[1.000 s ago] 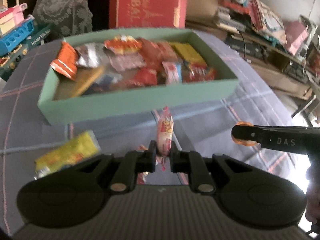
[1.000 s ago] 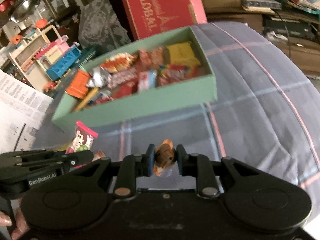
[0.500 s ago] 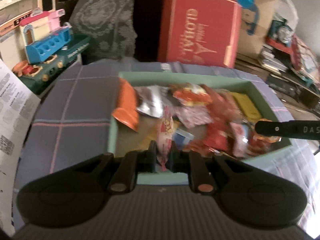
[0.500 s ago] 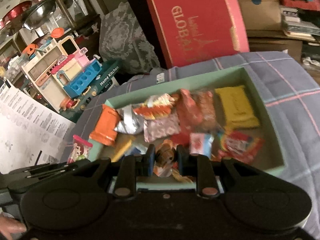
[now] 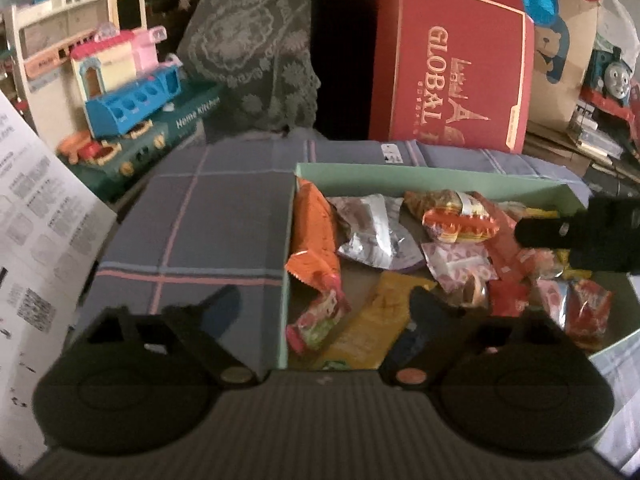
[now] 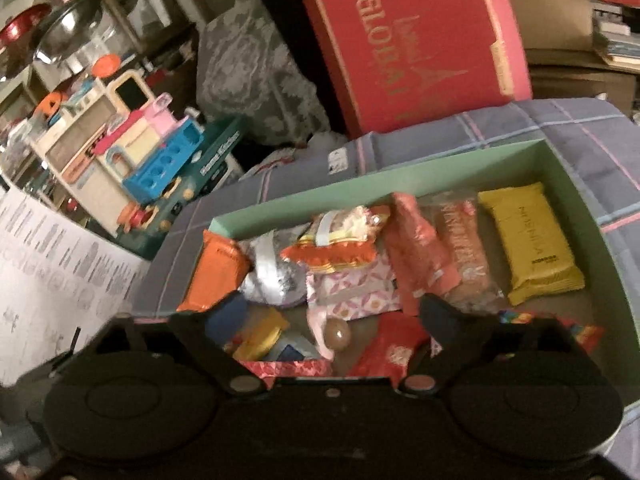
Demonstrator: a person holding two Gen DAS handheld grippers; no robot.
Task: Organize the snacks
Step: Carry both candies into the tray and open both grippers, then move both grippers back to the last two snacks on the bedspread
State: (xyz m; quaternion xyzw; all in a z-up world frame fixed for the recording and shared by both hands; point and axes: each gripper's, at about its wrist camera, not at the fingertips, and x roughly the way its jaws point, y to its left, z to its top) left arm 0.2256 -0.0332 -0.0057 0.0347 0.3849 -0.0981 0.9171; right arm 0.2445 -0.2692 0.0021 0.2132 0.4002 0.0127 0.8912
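Shallow mint-green cardboard box [image 6: 460,168] heaped with crinkled foil snack packets [image 5: 376,236]; both tongs [image 5: 320,312] [image 6: 328,316] opening, nothing pinched.

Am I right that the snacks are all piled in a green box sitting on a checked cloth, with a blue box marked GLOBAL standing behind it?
Nearly. The box marked GLOBAL is red, not blue, as both wrist views show. The rest holds: the snacks lie in the green box, which sits on the checked cloth.

Green box [image 5: 420,174] near wall hidden behind claw body; right claw [image 5: 576,236] cut off, blurred.
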